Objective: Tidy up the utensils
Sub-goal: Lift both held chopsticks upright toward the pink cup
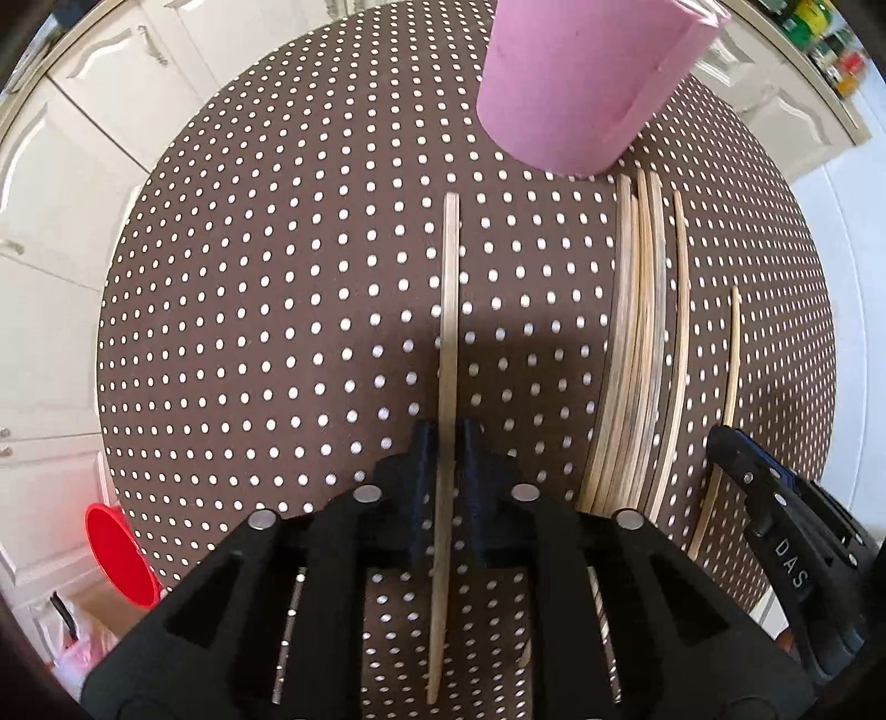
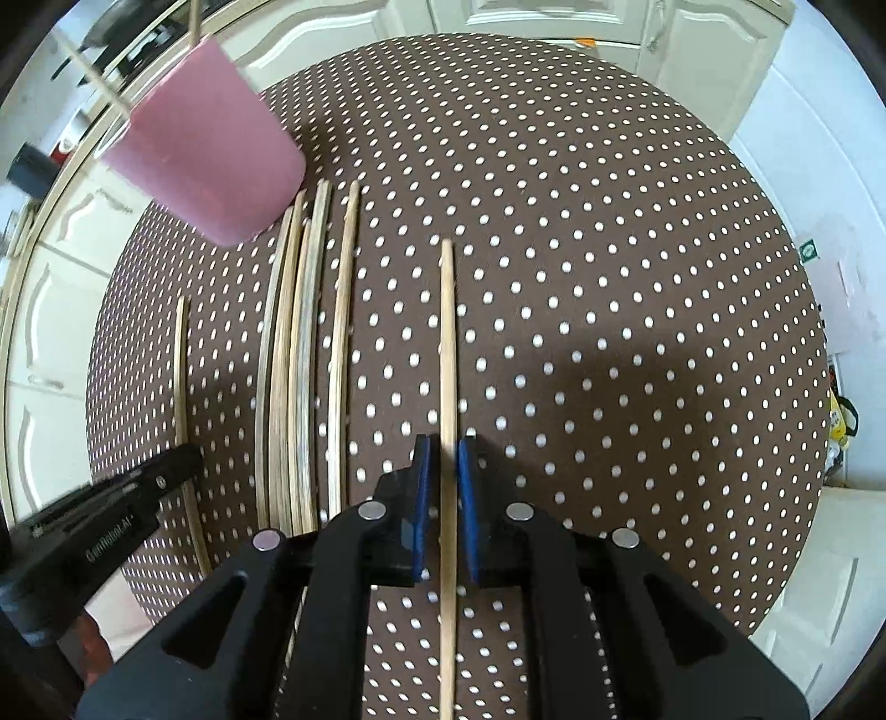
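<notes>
Several bamboo chopsticks lie lengthwise on a brown polka-dot table. My left gripper [image 1: 447, 437] is shut on a single chopstick [image 1: 449, 310] that runs between its black fingers. My right gripper [image 2: 446, 448] is shut on another single chopstick [image 2: 448, 354] between its blue pads. A bundle of several chopsticks [image 1: 637, 343] lies between the two grippers; it also shows in the right wrist view [image 2: 299, 354]. A pink cup [image 1: 576, 83] stands at the far end of the bundle, and in the right wrist view [image 2: 210, 149] it holds two chopsticks.
The round table's edge [image 1: 127, 266] curves close on the left, with white cabinets [image 1: 55, 194] beyond. A red cup [image 1: 119, 554] sits below the table's left edge. White cabinet doors [image 2: 554, 16] stand behind the table.
</notes>
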Motion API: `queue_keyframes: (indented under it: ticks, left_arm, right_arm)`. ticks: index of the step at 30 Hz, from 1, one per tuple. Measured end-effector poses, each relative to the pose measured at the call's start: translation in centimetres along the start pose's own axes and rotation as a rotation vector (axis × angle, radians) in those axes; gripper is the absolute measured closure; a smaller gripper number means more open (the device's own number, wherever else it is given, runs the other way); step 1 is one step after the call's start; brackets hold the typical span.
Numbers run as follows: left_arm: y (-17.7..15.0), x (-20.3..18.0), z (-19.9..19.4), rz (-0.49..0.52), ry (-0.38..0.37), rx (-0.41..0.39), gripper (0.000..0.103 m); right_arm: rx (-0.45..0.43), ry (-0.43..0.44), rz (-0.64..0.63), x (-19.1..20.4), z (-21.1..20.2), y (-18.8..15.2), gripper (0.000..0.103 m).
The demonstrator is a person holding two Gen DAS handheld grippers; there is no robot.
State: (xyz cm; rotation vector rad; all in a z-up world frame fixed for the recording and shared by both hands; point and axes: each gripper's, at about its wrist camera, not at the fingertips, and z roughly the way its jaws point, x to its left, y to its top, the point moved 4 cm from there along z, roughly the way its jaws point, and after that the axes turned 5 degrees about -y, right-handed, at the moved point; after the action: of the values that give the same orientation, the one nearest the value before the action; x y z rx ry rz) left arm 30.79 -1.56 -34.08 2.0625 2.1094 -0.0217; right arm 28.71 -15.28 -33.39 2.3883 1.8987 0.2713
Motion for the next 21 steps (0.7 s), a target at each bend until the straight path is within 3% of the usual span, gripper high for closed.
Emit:
queue_keyframes:
  ticks: [1,2,3,4,5,7,8,10,13,21]
  left_arm:
    - [0.1,-0.3,0.1,-0.010,-0.014,-0.002,0.073]
    - [0.8,-1.1,0.3,-0.013,-0.052,0.004,0.050]
    - [2.0,-2.4,0.4,-0.017,-0.092,0.011,0.042]
    - [2.3,-2.8,0.5,-0.019,-0.077,-0.004,0.043]
    - [2.3,-3.0,0.5,-0.013,-0.046,-0.032,0.053]
    - [1.9,-3.6,0.5,0.025,0.040,-0.064,0.073]
    - [1.8,-3.6,0.5,0.042,0.025,-0.070,0.080]
    - [1.8,-2.8,0.4,0.022,0.008,-0.080,0.095]
    - [1.9,-1.6,0.4,-0.020,-0.061,-0.076,0.097]
    - [-0.3,-0.2,-2.5,0.039,-0.075,-0.110,0.097]
  right_arm:
    - [0.001,0.009,0.010,0.3,0.1,0.3,0.082]
    - [0.000,0.017,0.012,0.5,0.2,0.7,0.075]
    - [-0.003,0.017,0.009,0.9,0.3,1.1,0.073]
    - [-0.007,0.003,-0.002,1.3,0.5,1.3,0.073]
    - [-0.012,-0.014,-0.018,1.6,0.6,1.4,0.074]
    - [-0.015,-0.034,-0.024,1.9,0.7,1.6,0.086]
    - [-0.021,-0.059,-0.016,1.6,0.8,1.9,0.096]
    - [-0.027,-0.034,0.009,1.1,0.8,1.8,0.098]
    - [-0.037,0.005,0.029,0.7,0.7,1.9,0.098]
    - [-0.065,0.048,0.043,0.0,-0.4,1.8,0.098]
